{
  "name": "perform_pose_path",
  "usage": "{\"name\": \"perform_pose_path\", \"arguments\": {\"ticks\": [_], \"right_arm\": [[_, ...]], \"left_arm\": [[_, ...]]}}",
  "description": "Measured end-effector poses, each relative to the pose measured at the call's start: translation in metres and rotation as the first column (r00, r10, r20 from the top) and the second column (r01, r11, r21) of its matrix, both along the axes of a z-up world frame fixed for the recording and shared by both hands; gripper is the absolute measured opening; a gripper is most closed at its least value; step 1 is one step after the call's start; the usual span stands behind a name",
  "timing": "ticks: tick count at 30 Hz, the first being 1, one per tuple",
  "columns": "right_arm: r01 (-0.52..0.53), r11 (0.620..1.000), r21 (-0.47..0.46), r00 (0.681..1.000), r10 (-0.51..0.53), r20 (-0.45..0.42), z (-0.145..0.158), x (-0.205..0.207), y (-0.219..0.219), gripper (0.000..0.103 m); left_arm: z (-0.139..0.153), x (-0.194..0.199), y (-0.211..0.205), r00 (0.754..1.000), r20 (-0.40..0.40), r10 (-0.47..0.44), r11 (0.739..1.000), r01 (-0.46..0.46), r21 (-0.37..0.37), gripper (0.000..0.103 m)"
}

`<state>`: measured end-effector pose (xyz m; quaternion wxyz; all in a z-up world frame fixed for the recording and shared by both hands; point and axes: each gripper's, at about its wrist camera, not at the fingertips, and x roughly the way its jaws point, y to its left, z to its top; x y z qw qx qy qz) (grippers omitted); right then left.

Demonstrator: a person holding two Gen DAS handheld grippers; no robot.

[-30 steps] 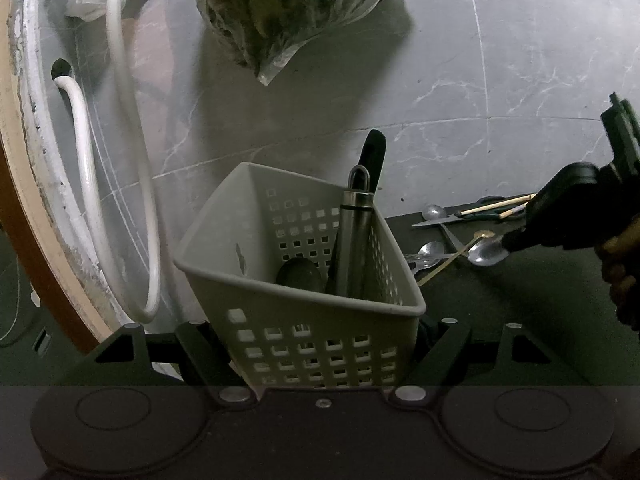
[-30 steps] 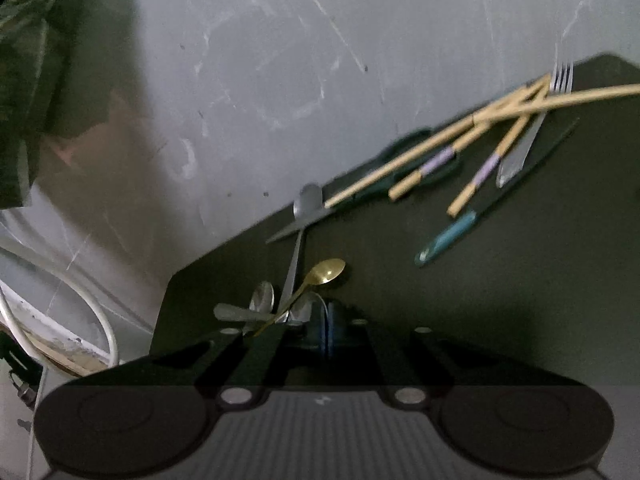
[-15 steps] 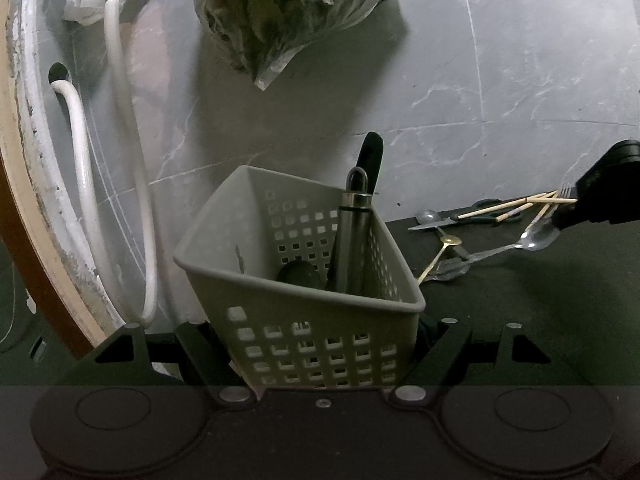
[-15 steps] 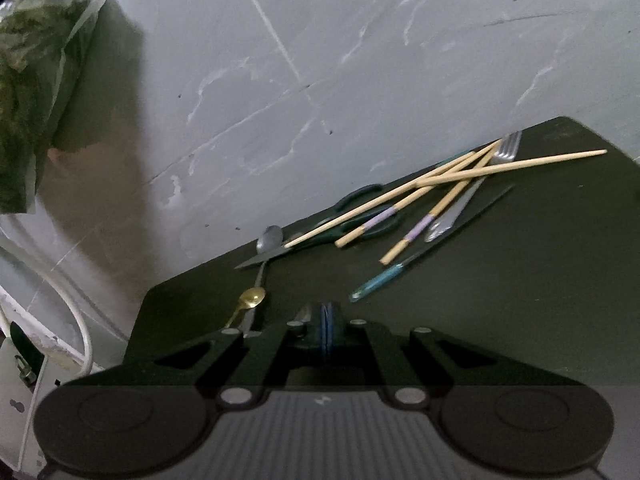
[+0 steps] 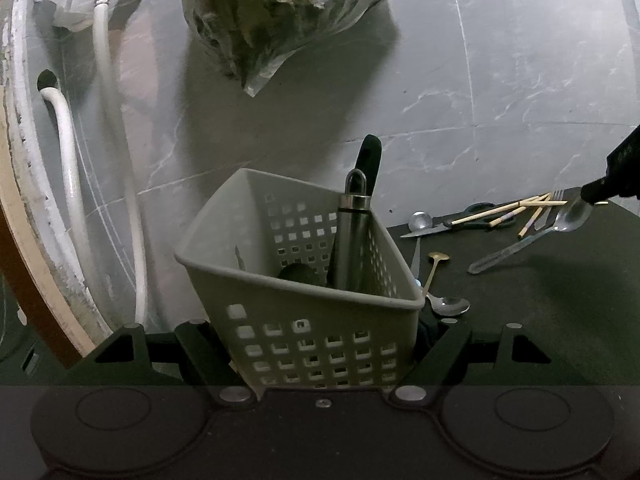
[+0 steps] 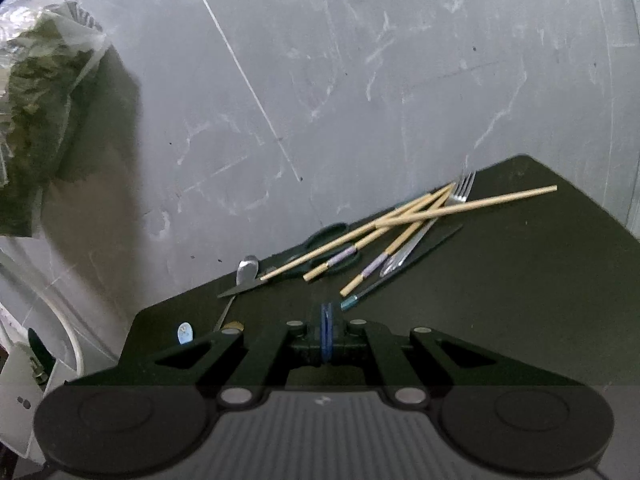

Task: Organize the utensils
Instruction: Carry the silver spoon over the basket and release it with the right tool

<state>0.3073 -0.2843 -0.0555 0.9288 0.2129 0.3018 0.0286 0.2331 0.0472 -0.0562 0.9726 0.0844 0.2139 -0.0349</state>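
Note:
My left gripper (image 5: 320, 344) is shut on a grey perforated basket (image 5: 280, 280), one finger on each side. A steel handle with a loop (image 5: 352, 232), a black handle (image 5: 370, 160) and a dark round piece stand inside it. At the right edge my right gripper (image 5: 592, 196) is shut on the bowl of a silver spoon (image 5: 572, 218), whose handle slants down to the left above the black mat (image 5: 540, 320). In the right wrist view the right gripper (image 6: 327, 332) has its pads pressed together and the spoon is hidden. Chopsticks (image 6: 400, 220), a fork (image 6: 460, 192) and green scissors (image 6: 332, 236) lie ahead.
A gold spoon (image 5: 434, 268) and two silver spoons (image 5: 450, 306) lie on the mat beside the basket. A plastic bag of greens (image 5: 288, 20) sits on the grey marble floor behind. White hoses (image 5: 120, 160) and a wooden rim (image 5: 16, 240) run along the left.
My right gripper has moved right and upward, carrying the silver spoon away from the pile beside the basket. The basket and my left gripper have stayed put.

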Motion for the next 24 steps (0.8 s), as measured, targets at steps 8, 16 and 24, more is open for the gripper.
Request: {"name": "perform_pose_path", "arguments": {"ticks": [8, 16, 24], "right_arm": [[-0.04, 0.998, -0.047, 0.997, 0.043, 0.06, 0.021, -0.006, 0.007, 0.001], [-0.097, 0.991, -0.087, 0.987, 0.107, 0.117, 0.046, -0.011, 0.019, 0.001], [-0.171, 0.978, -0.123, 0.956, 0.195, 0.221, 0.093, -0.02, 0.031, 0.001]], "left_arm": [[-0.002, 0.001, -0.001, 1.0, 0.01, -0.002, 1.0, 0.002, -0.005, 0.08], [-0.003, 0.0, -0.001, 1.0, 0.013, -0.001, 1.0, 0.001, -0.008, 0.08], [-0.003, -0.001, -0.001, 1.0, 0.019, 0.001, 1.0, -0.001, -0.009, 0.079]]}}
